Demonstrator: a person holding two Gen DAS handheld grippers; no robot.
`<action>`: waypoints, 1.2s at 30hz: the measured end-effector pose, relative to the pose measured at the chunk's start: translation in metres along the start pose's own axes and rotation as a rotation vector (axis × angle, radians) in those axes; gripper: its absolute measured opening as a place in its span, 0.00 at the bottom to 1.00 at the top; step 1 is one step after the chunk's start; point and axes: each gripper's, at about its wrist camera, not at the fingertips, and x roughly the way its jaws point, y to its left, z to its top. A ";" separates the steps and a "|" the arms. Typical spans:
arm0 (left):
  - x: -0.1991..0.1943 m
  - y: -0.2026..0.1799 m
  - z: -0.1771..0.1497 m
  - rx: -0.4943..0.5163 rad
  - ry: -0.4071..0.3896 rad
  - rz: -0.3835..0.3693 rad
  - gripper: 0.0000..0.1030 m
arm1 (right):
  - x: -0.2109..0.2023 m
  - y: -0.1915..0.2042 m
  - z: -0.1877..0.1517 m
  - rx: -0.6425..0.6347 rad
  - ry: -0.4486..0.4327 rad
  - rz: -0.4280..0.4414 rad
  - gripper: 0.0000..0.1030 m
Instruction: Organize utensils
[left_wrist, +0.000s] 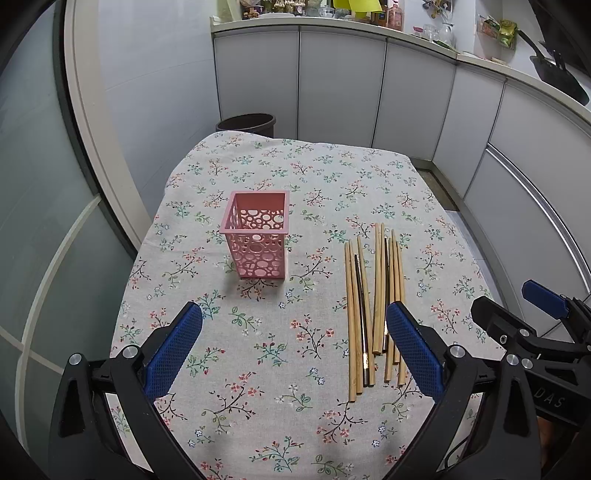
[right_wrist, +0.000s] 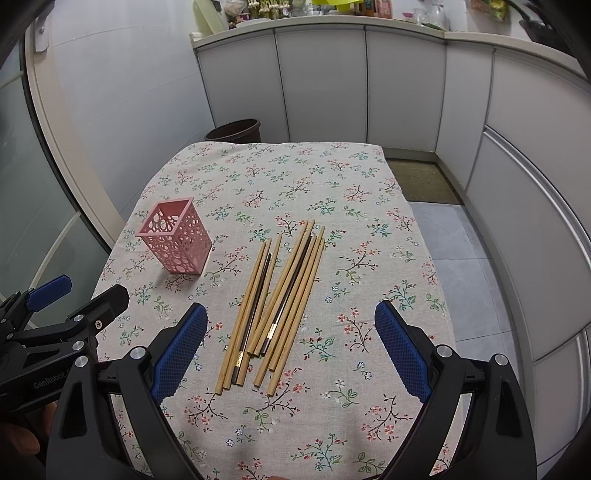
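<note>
Pink perforated holder (left_wrist: 256, 236) is stood upright on the floral-clothed bench (left_wrist: 303, 177), empty. Wooden and dark chopsticks (right_wrist: 275, 306) are laid well apart to its right. Left gripper (left_wrist: 293, 347) and right gripper (right_wrist: 291, 347): fingers spread, nothing held.

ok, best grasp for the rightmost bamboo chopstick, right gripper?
Probably mid-shaft, from above, jaws across its width. The rightmost bamboo chopstick lies flat on the tablecloth at the pile's edge, bare cloth to its right. The right gripper is open.
</note>
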 end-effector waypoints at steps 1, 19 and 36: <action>0.000 0.000 0.000 0.000 0.001 0.000 0.93 | 0.000 0.000 0.000 0.000 -0.001 0.000 0.87; 0.003 0.001 0.004 -0.003 0.012 -0.009 0.93 | 0.006 -0.004 0.000 0.014 0.013 0.013 0.87; 0.140 -0.029 0.012 -0.114 0.407 -0.339 0.23 | 0.104 -0.069 0.006 0.386 0.335 0.182 0.54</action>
